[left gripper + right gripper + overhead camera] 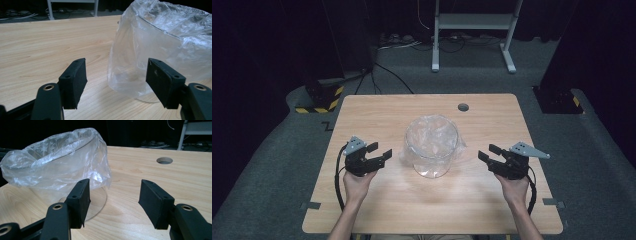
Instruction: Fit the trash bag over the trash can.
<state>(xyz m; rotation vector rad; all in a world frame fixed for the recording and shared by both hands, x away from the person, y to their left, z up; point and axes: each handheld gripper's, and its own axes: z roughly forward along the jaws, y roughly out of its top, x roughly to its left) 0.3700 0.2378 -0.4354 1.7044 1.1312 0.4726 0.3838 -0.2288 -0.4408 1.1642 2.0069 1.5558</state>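
Both tools, the left tool (379, 154) and the right tool (488, 153), stand wide and empty on either side of the clear round bowl lined with a crinkled transparent plastic bag (432, 145), which sits mid-worktop (377, 200) between them, about equally near each.

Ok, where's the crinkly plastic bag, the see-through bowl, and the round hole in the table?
plastic bag (50, 157): right gripper view, its crinkled side.
clear bowl (431, 167): high view, its lower wall.
round hole (463, 107): high view, its middle, near the table's far edge.
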